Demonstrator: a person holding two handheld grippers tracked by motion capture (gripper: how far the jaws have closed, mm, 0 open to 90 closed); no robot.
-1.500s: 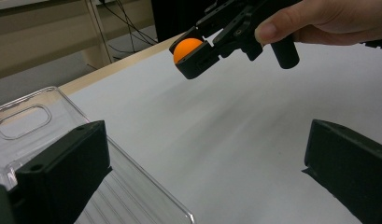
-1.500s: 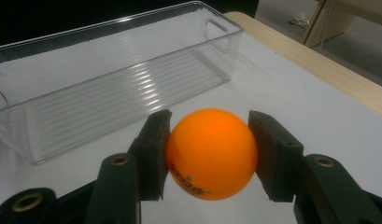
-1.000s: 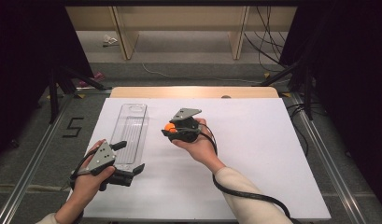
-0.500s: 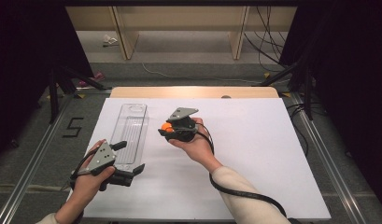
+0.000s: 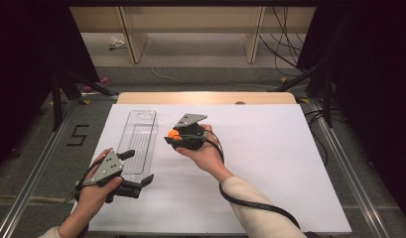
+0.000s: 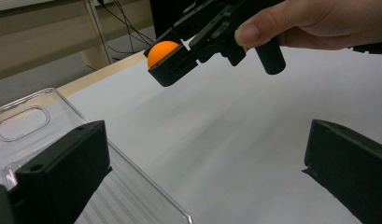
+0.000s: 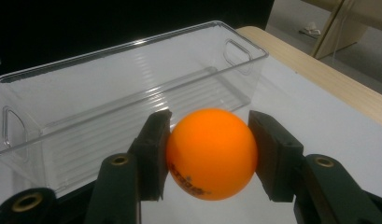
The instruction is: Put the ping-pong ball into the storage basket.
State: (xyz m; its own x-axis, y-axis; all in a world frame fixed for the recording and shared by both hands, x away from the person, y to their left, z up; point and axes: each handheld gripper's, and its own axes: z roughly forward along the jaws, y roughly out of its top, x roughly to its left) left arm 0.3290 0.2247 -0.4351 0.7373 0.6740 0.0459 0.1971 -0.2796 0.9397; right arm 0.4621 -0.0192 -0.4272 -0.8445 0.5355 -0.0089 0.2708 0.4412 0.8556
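Observation:
An orange ball (image 7: pixel 211 153) is pinched between the jaws of my right gripper (image 5: pixel 173 135), held above the white sheet just right of a long clear plastic bin (image 5: pixel 139 139). The ball (image 5: pixel 173 134) points toward the bin (image 7: pixel 109 107), which looks empty. In the left gripper view the ball (image 6: pixel 162 51) and the right gripper (image 6: pixel 179 58) hang up ahead. My left gripper (image 5: pixel 140 168) stands open near the bin's near end, one jaw over the bin (image 6: pixel 53 140), the other over the sheet, nothing between them.
A white sheet (image 5: pixel 270 163) covers the table, with a wooden strip (image 5: pixel 205 97) along its far edge. Metal rails (image 5: pixel 36 163) run along both sides. Cables (image 5: pixel 285 49) and wooden legs lie on the floor beyond. A black cable (image 5: pixel 255 206) trails from the right gripper.
My right gripper with the ball has drifted slightly left toward the bin. The left gripper has stayed put.

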